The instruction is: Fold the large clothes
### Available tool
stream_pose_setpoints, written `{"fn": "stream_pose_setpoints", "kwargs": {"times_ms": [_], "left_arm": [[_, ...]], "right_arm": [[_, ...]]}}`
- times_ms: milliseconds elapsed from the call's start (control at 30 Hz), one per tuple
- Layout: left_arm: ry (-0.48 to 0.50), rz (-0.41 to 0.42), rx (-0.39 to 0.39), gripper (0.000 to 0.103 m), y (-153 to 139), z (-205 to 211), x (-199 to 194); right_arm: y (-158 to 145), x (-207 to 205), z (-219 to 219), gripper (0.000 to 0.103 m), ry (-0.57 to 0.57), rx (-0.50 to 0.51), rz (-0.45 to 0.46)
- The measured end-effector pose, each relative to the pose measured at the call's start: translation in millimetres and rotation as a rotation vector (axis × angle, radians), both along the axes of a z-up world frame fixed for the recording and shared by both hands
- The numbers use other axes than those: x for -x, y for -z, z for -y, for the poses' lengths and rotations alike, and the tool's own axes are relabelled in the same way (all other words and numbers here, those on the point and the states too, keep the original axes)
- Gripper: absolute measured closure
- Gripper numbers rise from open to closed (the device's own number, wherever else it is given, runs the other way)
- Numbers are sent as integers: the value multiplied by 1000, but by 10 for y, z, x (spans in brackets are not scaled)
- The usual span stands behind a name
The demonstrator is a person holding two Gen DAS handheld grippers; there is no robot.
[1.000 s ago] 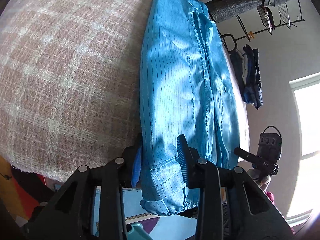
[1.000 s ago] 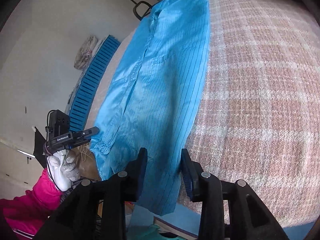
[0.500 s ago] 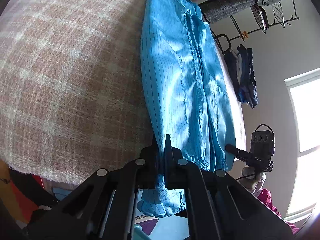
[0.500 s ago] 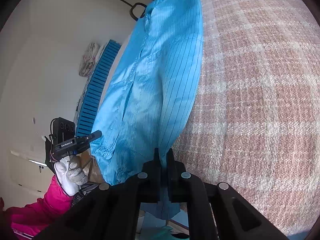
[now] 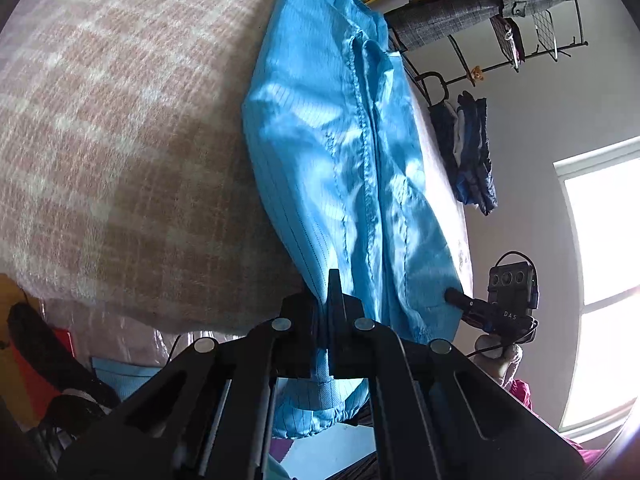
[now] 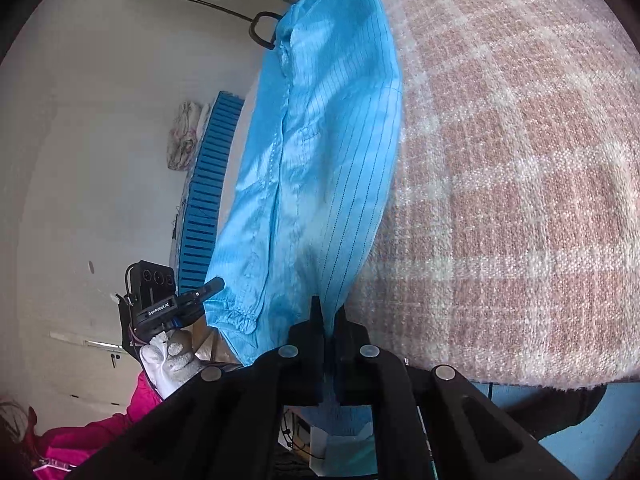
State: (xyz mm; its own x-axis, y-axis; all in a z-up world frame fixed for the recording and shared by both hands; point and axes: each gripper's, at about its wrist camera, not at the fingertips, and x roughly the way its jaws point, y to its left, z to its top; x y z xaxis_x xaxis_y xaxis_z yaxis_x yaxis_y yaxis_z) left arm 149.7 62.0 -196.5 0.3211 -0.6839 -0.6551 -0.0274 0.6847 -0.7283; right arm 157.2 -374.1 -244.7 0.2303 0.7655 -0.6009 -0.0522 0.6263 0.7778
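Item: blue garment (image 5: 340, 168), long, pinstriped, lying on the plaid bed cover (image 5: 120, 140). Long axis runs straight away from both my tools; near end hangs over the bed's edge toward me.

Left tool (image 5: 328, 320): clamped tight on the garment's near end along one long edge. Right tool (image 6: 326, 328): likewise pinched on the near end, at the plaid-side edge. Neither is nearer; both hold the same end.

Pose: both tools angled downward, side by side. I judge the coming fold carries this end lengthwise toward the far end.
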Motion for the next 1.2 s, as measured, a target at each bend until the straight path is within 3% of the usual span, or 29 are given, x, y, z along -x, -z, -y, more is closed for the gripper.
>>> {"fn": "stream_pose_setpoints", "kwargs": {"times_ms": [233,433,667,1033,1133,1200], "left_arm": [[-32,83,0,103,-384,-51,-402],[-77,95,7,103,-487,-132,-896],[-125,68,-24,103,-311,-93,-1496],[-152,-3,-94,103,71,-35,-1898],[-157,-25,-94,103,117,-61,-1898],[-152,-21,-89,99,85,-91,-1885]], "right_arm": [[-350,-297,-85,103,13,-13,101],[-571,-727,-128,103,55,-7,185],[-565,-1329,-229,103,112,61,176],[-200,-1655,-100,103,140,144,90],[-177,-1690,-109,96,128,143,76],[-218,-1679,-90,71,124,119,78]]}}
